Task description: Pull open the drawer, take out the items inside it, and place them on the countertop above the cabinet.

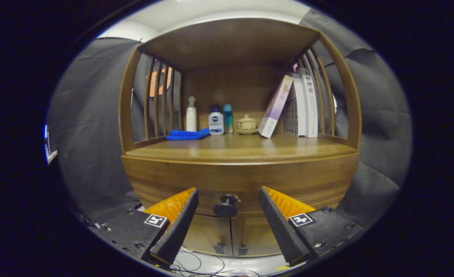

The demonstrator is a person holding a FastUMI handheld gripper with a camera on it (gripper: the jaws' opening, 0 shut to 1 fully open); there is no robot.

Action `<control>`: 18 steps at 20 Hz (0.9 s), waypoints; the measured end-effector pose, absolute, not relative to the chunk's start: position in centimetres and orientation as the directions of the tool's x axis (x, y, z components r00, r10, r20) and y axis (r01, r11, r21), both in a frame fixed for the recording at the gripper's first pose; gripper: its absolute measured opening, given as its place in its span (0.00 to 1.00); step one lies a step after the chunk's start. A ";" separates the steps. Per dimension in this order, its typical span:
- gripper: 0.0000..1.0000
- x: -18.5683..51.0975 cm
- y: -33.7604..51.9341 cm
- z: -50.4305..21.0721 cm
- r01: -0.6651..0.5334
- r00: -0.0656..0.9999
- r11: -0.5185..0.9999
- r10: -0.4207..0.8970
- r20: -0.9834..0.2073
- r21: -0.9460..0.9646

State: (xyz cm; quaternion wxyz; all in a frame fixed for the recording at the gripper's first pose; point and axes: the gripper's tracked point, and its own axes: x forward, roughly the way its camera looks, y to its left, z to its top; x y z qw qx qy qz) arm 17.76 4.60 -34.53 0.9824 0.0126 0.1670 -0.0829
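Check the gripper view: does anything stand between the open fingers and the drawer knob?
Nothing visible does. The gripper is open, and the dark round drawer knob sits on the closed drawer front, centred in the gap between the fingers and just beyond them.

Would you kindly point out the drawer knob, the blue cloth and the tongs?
drawer knob (226, 209), gripper view, its round face.
blue cloth (187, 134), gripper view, its folded middle.
tongs (227, 215), gripper view, midway between the open tips.
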 end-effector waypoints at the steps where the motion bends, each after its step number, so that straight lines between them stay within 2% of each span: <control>1: 1.00 18.0 4.4 -35.4 0.173 0.925 0.985 -0.165 -0.342 -0.006; 4: 0.96 19.2 4.3 -37.2 0.194 0.911 0.981 -0.183 -0.369 -0.008; 10: 0.71 20.9 4.2 -39.2 0.221 0.900 0.973 -0.227 -0.372 -0.060; 14: 0.61 21.4 3.8 -40.1 0.251 0.893 0.966 -0.258 -0.368 -0.069; 16: 0.52 21.3 3.9 -40.0 0.249 0.897 0.964 -0.264 -0.353 -0.088; 18: 0.50 21.3 3.7 -40.0 0.246 0.897 0.965 -0.260 -0.357 -0.086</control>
